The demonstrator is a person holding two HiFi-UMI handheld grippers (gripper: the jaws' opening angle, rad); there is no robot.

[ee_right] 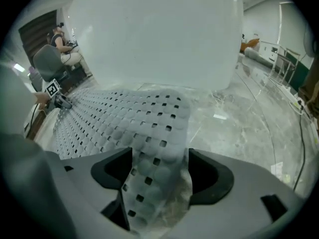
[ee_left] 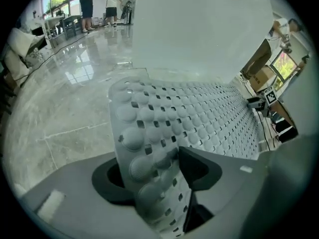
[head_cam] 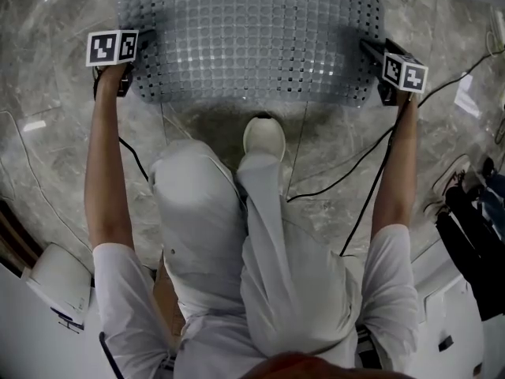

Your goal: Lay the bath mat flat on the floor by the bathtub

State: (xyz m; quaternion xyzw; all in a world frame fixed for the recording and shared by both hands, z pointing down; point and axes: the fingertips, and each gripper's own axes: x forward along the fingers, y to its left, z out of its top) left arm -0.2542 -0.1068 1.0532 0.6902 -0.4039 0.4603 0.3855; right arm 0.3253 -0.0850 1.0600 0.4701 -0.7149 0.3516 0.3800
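Letting the grey studded rubber bath mat [head_cam: 252, 38] lie flat, left gripper [ee_left: 158, 177] and right gripper [ee_right: 159, 177] fingers [ee_right: 212, 176] stand spread around its ends.

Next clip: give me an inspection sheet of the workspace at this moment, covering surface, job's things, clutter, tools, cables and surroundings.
Surface: glossy grey marble floor.
Job's things: bath mat spread out beside the white bathtub wall; its near corners are raised.
Clutter: dark items at the right, white object at the left.
Tools: left tool and right tool are open, with a mat corner between each one's jaws, not pressed.
Cables: black cables trail over the floor.
Surroundings: standing people and a seated person, far off.
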